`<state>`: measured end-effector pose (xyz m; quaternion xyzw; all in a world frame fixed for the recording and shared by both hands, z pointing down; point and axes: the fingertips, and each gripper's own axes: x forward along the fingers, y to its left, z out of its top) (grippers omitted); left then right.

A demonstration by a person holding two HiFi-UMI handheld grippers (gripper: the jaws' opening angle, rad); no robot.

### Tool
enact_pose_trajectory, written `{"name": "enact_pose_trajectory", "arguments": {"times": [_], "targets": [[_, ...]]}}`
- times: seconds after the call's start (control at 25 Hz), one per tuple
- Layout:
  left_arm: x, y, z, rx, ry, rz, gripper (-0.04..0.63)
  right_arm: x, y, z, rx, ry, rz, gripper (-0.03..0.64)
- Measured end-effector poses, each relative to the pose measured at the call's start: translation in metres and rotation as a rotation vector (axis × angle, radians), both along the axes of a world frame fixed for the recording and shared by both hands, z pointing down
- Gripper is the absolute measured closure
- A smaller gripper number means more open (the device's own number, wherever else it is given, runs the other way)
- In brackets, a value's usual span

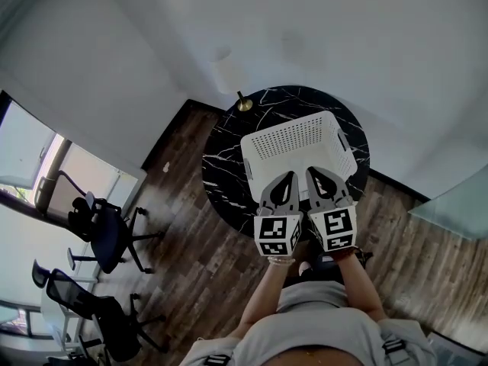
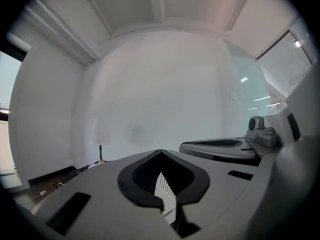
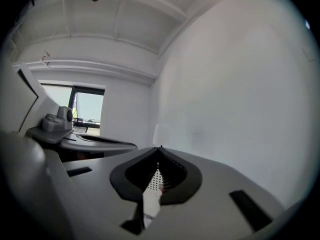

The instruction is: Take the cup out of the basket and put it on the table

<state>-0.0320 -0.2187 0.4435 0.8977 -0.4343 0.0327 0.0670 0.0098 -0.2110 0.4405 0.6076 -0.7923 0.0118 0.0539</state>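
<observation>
A white perforated basket [image 1: 293, 139] stands on a round black marble table [image 1: 229, 166]. No cup shows in any view, and the inside of the basket is hidden from me. My left gripper [image 1: 286, 176] and right gripper [image 1: 312, 172] are held side by side over the basket's near edge, pointing away from me. Both are shut with nothing between the jaws. In the left gripper view the jaw tips [image 2: 160, 151] meet, and a sliver of the basket [image 2: 165, 189] shows below them. The right gripper view shows the same: tips [image 3: 160, 148] together above the basket [image 3: 156, 176].
A lamp [image 1: 229, 75] with a white shade stands at the table's far edge. Two office chairs [image 1: 107, 231] sit on the wooden floor to the left by a window. A glass panel [image 1: 457, 204] is at the right. White walls lie beyond the table.
</observation>
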Motion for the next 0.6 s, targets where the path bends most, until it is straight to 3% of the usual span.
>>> {"name": "enact_pose_trajectory", "arguments": {"times": [0.6], "targets": [[0.011, -0.086, 0.016, -0.056, -0.029, -0.153, 0.591, 0.008, -0.093, 0.017, -0.051, -0.021, -0.164, 0.607]]}}
